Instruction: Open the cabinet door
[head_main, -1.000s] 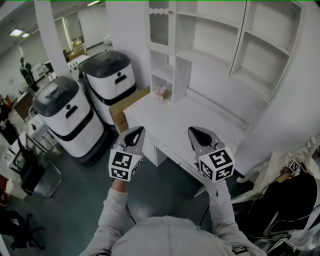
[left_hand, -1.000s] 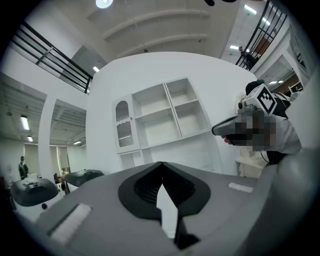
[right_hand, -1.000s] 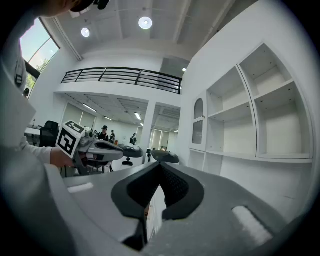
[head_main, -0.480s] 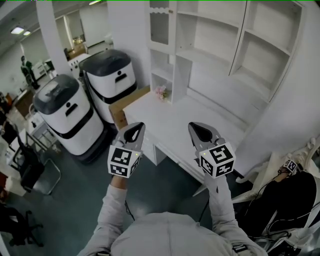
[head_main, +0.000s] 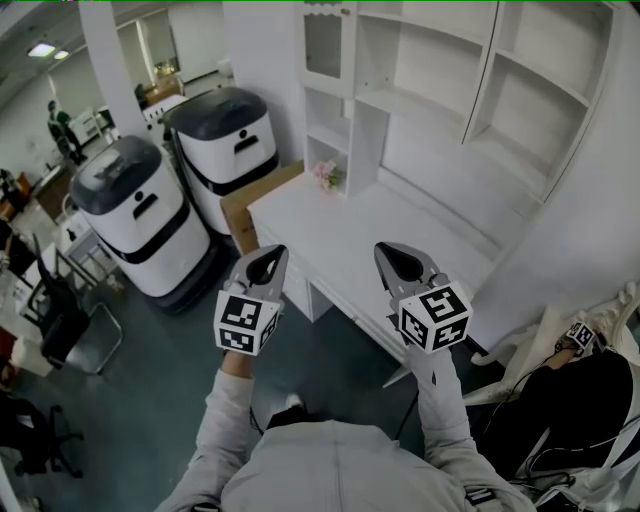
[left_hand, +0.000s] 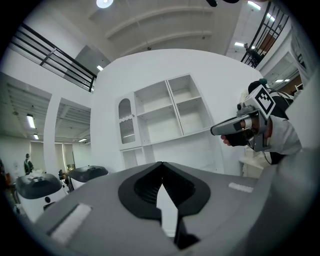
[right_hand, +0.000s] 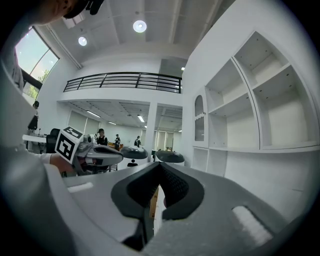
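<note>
The cabinet door (head_main: 325, 45) is a narrow white door with an arched glass pane, shut, at the top left of the white shelf unit (head_main: 470, 90) over the desk (head_main: 400, 235). It also shows as the arched door (left_hand: 126, 125) in the left gripper view and as the door (right_hand: 199, 122) in the right gripper view. My left gripper (head_main: 265, 264) and right gripper (head_main: 395, 257) are side by side before the desk's front edge, far below the door. Both are shut with nothing between the jaws. Each gripper view shows the other gripper beside it.
Two white machines with dark lids (head_main: 130, 215) (head_main: 225, 140) stand left of the desk, with a cardboard box (head_main: 262, 205) between them and it. Small pink flowers (head_main: 325, 176) sit on the desk's far left corner. A dark chair (head_main: 60, 335) is at the left, another seat (head_main: 565, 395) at the right.
The head view has shifted slightly, so the room sits a little lower in the picture. Both grippers stay shut and in nearly the same place.
</note>
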